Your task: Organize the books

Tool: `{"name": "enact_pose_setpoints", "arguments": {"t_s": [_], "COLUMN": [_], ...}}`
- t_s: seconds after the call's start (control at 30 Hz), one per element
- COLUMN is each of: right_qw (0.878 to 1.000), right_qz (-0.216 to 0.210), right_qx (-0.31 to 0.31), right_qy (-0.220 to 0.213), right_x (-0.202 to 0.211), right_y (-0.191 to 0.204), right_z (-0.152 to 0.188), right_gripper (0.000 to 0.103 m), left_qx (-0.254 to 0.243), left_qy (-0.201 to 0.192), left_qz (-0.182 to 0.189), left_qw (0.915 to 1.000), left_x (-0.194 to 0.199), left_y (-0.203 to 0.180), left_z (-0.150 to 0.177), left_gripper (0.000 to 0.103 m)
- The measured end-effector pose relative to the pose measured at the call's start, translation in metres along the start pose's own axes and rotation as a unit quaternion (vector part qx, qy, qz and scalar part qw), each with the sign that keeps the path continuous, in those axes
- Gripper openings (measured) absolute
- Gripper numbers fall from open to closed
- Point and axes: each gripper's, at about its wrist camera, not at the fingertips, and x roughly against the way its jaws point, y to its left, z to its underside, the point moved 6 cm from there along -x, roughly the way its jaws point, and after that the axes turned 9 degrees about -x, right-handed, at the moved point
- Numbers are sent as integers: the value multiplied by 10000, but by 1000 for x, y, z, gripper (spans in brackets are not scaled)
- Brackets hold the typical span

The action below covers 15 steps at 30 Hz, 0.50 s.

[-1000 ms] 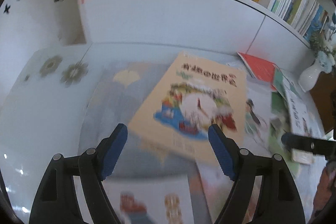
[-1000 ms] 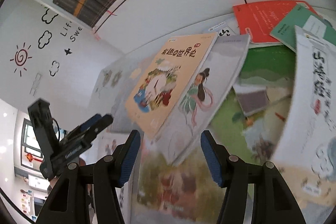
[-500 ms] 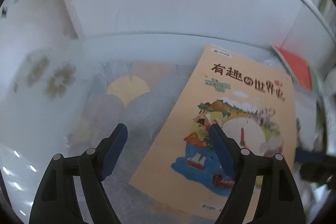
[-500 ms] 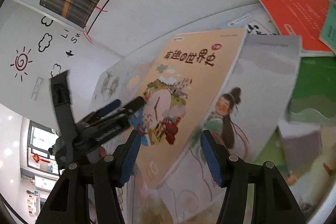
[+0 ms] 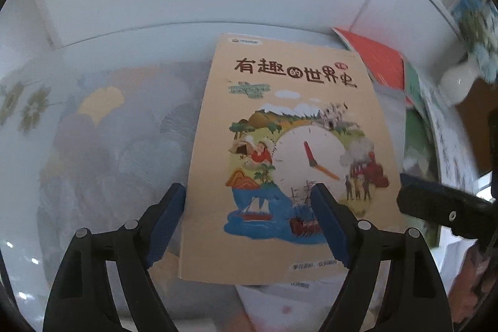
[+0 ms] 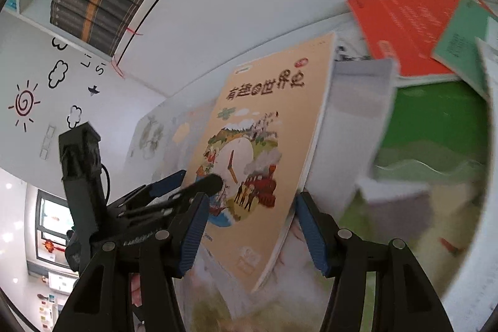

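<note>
Since a second ago both wrist views have closed in on the tan picture book (image 5: 289,151), which now fills the middle of the left view where it earlier sat higher and tilted; the bookshelf rows have slid almost out at 1 o'clock.

Largest is the white counter (image 5: 102,52), with a white cabinet front rising behind it toward 12 o'clock. On it, from 9 o'clock to the centre of the left view, lies a pale grey book with a yellow leaf shape (image 5: 102,129). The tan picture book lies flat on top of that spread, its title at 12 o'clock and its lower edge at 6 o'clock. In the right view the same tan picture book (image 6: 258,151) overlaps a grey-white book (image 6: 351,114) at 2 o'clock, with a green book (image 6: 435,120) at 3 o'clock and a red book (image 6: 404,27) beside a teal one at 1 o'clock. Dark volumes with orange bands (image 6: 90,2) stand on the shelf at 10 o'clock. A white vase (image 5: 457,83) stands at 2 o'clock in the left view.

The left gripper (image 5: 249,226) hangs over the book's lower half, its fingers spread wide, one past the book's left edge and one over the cover; whether they touch it I cannot tell. The right gripper (image 6: 249,235) has its fingers moderately apart around the book's near corner, not pressing on it.
</note>
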Motion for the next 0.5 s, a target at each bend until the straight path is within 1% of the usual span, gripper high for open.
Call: {"name": "enact_pose_setpoints", "arguments": {"t_s": [0.03,0.07,0.13,0.2,0.3,0.5], "right_qw": [10000,10000,9995,9987,9986,9972], "right_qz": [-43,15,305,446,481,652], "right_qx": [-1,-11,95,195,191,355], "right_qy": [67,67,-70,-124,-80,12], "right_x": [2,6,15,26,38,65], "right_y": [-1,-5,-10,-15,-25,-40], "right_z": [2,5,9,15,26,64], "right_gripper": [57,57,58,58,58,58], "left_qx": [-89,-98,-185,-238,-292,-433], "left_qy": [44,87,135,147,197,309], "left_qz": [-22,88,158,152,185,146], "left_qw": [9999,9999,9996,9995,9992,9985], "left_x": [2,4,7,12,19,35], "left_y": [-9,-17,-30,-41,-54,-84], "left_z": [3,6,11,20,34,73], "left_gripper": [80,80,80,80,80,80]}}
